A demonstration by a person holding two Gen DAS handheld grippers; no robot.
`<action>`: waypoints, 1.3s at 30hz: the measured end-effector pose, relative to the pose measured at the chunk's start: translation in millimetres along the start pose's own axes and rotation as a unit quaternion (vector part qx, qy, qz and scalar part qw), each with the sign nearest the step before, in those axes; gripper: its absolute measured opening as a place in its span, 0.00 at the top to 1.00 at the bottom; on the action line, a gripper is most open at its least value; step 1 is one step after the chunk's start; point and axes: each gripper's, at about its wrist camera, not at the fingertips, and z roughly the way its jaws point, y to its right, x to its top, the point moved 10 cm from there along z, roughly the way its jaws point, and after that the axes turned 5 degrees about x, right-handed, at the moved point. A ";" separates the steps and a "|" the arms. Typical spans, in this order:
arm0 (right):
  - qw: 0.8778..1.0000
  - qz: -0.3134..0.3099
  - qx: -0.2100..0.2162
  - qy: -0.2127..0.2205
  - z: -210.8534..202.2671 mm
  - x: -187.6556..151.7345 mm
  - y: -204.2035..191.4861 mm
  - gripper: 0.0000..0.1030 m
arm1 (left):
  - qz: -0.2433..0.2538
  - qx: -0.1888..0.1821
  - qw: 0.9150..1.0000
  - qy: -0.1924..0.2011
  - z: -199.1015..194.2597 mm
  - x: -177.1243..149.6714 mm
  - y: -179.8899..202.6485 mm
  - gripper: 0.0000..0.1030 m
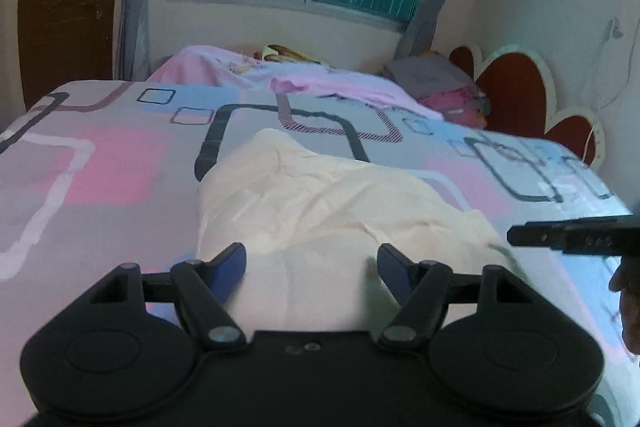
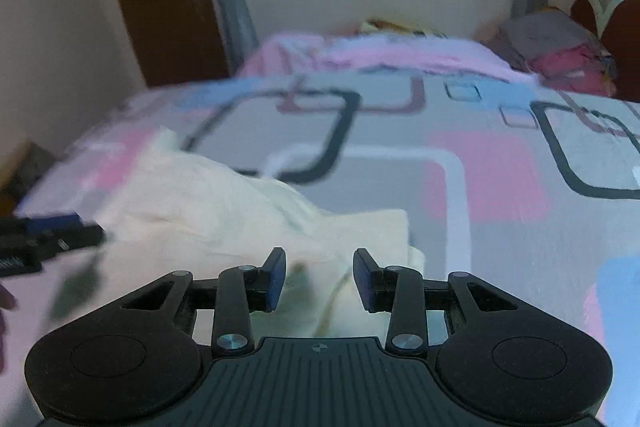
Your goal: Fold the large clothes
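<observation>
**Hovering both tools over a bundled cream garment**

Looking out through the two wrist cameras, I had the bed [image 1: 100, 167] filling almost everything. Its cover of pink, grey and blue rectangles lay flat and smooth, which made it a sensible folding surface. A pink blanket [image 1: 224, 67] was pushed to the far side under the window, I judged to leave the near half free for the work.

On that near half lay the cream garment [image 1: 320, 195], close to the bed's front edge and directly ahead of both cameras. It was bunched rather than spread. One end humped up away from me, while the nearer part lay flatter, with one squared corner showing in the right wrist view. By my reading the folding was only partly done, because the hump and the creases needed smoothing before any tidy fold.

The left tool [image 1: 312, 255] hung above the garment's near edge with its jaws spread wide and nothing between the blue pads. It was released and holding no cloth. The right tool [image 2: 320, 259] sat just beside it, angled down at the same cloth. Its jaws were about half apart, and the fabric showed through the gap, seemingly lying on the bed beyond. As far as I could see its pads pressed on nothing. With both tools side by side over the same edge, I was placed to take two corners together.
</observation>
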 end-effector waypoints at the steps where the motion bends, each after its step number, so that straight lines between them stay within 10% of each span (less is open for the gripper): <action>1: 1.000 -0.009 0.010 0.005 -8.9 -2.1 -9.3 0.64 | 0.003 -0.002 1.000 0.000 -8.4 -4.5 3.0 0.31; 8: 0.996 -0.060 0.048 -0.043 -21.9 -52.5 -50.2 0.64 | 0.041 -0.009 0.999 -0.021 -32.2 -53.2 36.8 0.33; 13: 0.995 -0.058 -0.003 -0.080 -22.6 -82.2 -25.4 0.64 | 0.051 0.043 0.997 -0.034 -41.7 -72.8 27.7 0.30; 19: 0.996 -0.064 0.052 -0.023 -74.8 -86.0 -52.7 0.64 | 0.009 0.046 0.999 -0.021 -77.1 -84.2 28.0 0.33; 24: 0.991 -0.067 0.021 -0.112 -51.9 -137.3 -42.3 0.64 | 0.035 0.089 0.994 -0.060 -64.9 -107.2 40.2 0.34; 39: 0.998 -0.058 0.013 0.017 -213.5 -135.6 -69.4 0.63 | 0.025 0.078 0.996 0.046 -209.6 -107.8 109.3 0.15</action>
